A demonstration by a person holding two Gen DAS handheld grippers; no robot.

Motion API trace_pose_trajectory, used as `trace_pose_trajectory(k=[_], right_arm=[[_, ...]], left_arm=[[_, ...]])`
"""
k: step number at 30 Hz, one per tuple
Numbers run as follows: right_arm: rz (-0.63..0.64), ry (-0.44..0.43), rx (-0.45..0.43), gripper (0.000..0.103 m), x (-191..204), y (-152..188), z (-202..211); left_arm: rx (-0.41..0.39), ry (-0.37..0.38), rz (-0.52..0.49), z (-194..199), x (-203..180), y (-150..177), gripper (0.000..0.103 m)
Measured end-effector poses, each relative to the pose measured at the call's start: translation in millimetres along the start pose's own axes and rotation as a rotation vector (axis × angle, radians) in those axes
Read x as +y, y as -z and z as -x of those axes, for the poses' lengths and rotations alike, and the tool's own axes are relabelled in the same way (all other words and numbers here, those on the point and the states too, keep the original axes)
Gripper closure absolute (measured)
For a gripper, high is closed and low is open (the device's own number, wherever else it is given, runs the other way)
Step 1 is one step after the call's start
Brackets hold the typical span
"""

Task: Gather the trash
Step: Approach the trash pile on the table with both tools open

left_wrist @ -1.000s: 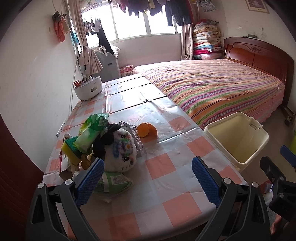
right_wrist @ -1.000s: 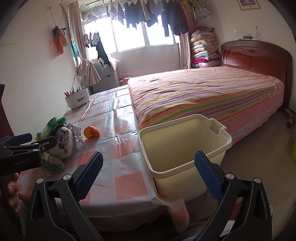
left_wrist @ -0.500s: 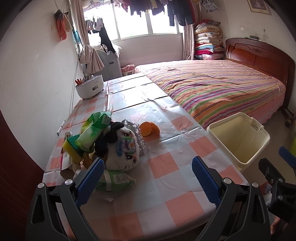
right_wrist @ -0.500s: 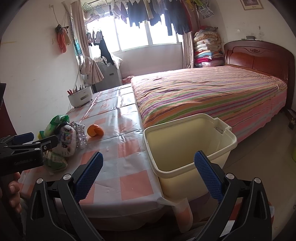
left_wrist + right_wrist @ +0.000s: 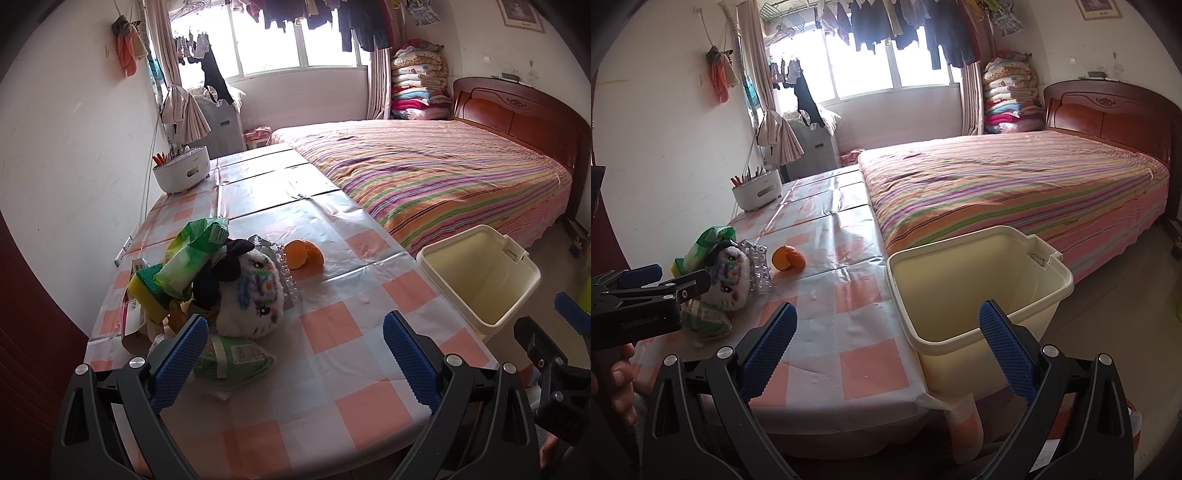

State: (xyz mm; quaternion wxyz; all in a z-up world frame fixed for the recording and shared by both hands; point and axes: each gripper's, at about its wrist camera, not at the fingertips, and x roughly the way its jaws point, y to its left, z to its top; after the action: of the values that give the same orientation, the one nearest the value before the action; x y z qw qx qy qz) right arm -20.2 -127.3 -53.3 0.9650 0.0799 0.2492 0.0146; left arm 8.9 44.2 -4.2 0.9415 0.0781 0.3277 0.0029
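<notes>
- Left wrist view: the left gripper (image 5: 291, 354) hangs wide open and empty at lower centre, over the checked tablecloth (image 5: 325, 328).
- Trash sits at centre left: a green wrapper (image 5: 236, 360) just beside the left pad, an upright green packet (image 5: 192, 254), a clear plastic tray (image 5: 284, 273) and an orange peel (image 5: 303, 254) near mid-frame.
- Right wrist view: the right gripper (image 5: 886, 347) is also spread wide, holding nothing, with the cream bin (image 5: 979, 284) at lower centre, against the table edge.
- Risk: a plush toy (image 5: 253, 295) rests among the litter, touching the packet and tray; a careless pinch may grab it instead, or topple the pile.
- Thin film may slip from the pads.
- Further off: a white pen holder (image 5: 181, 173) upper left, a striped bed (image 5: 436, 177) at right.
</notes>
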Motion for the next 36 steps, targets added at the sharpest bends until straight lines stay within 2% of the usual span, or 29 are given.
trace_pose_trajectory(k=[36], right_arm=[[0.016, -0.023, -0.003, 0.006, 9.5, -0.7, 0.5]], left_arm=[[0.005, -0.017, 0.027, -0.3, 13.1, 2.3, 0.010]])
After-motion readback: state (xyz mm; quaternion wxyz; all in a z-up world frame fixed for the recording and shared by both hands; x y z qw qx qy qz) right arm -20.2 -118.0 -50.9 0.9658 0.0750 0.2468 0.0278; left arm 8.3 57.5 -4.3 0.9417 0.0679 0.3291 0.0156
